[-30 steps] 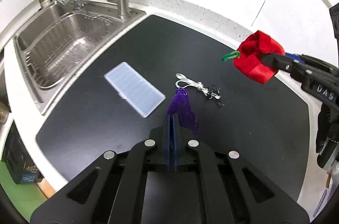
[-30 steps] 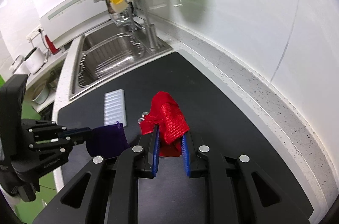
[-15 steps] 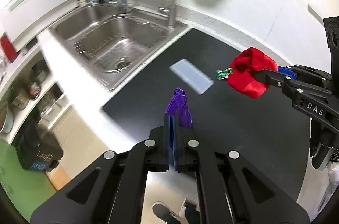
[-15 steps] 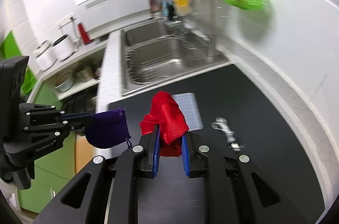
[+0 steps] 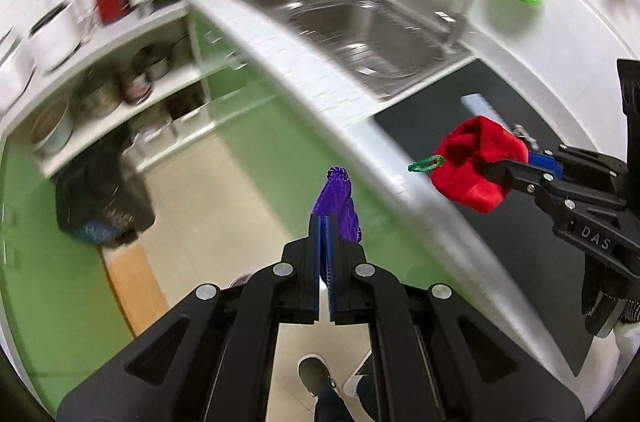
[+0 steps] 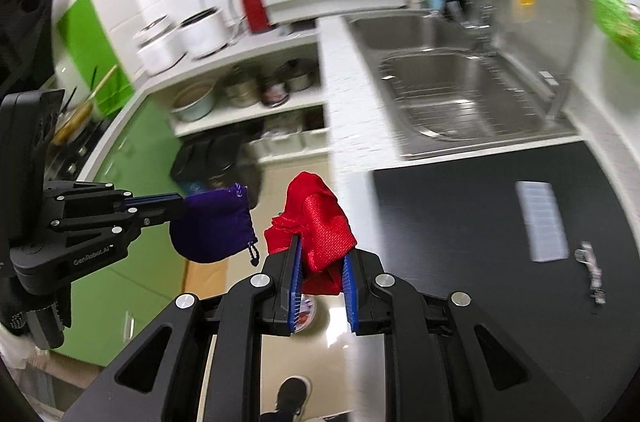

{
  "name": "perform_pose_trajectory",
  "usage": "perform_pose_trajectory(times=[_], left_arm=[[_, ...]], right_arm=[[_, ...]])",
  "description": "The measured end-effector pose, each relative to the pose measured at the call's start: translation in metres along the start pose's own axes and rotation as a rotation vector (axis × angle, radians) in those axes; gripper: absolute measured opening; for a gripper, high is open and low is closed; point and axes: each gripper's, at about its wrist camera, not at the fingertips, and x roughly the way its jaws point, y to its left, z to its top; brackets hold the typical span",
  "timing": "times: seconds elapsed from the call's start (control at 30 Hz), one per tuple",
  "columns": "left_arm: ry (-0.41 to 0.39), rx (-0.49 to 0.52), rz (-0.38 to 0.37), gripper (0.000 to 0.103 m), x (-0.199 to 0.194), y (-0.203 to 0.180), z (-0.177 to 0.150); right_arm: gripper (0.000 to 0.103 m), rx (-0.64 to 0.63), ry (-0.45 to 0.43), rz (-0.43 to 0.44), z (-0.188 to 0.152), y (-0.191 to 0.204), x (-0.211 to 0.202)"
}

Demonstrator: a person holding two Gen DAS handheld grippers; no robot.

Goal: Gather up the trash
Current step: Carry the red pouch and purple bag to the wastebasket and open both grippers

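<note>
Velvety purple pouch (image 5: 335,205) in L claw (image 5: 324,222), woven red pouch (image 6: 318,222) in R claw (image 6: 318,254)

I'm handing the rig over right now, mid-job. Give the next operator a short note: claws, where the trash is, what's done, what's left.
Left claw: shut on the purple pouch, held in the air off the counter, over the floor.
Right claw: shut on the red pouch, also lifted past the counter edge.
On the black mat: a white ridged plastic piece and a small cord tangle.
Done: both pouches picked up.
Left: drop both pouches into a bin, possibly the dark bag on the floor, then probably return for what lies on the mat.
</note>
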Motion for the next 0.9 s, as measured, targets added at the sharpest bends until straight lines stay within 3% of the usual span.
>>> perform_pose_trajectory(times=[0.17, 0.37, 0.63, 0.9], left_arm=[[0.032, -0.089, 0.042, 0.002, 0.017, 0.055, -0.030], [0.088, -0.179, 0.065, 0.002, 0.066, 0.109, -0.069], [0.178, -0.271, 0.054, 0.002, 0.174, 0.162, -0.137], [0.246, -0.312, 0.050, 0.002, 0.267, 0.195, -0.193]], right_arm=[[0.017, -0.052, 0.062, 0.038, -0.004, 0.039, 0.050], [0.017, -0.104, 0.157, 0.073, -0.022, 0.072, 0.130], [0.017, -0.134, 0.255, 0.079, -0.063, 0.085, 0.236], [0.017, -0.128, 0.319, 0.088, -0.109, 0.079, 0.308]])
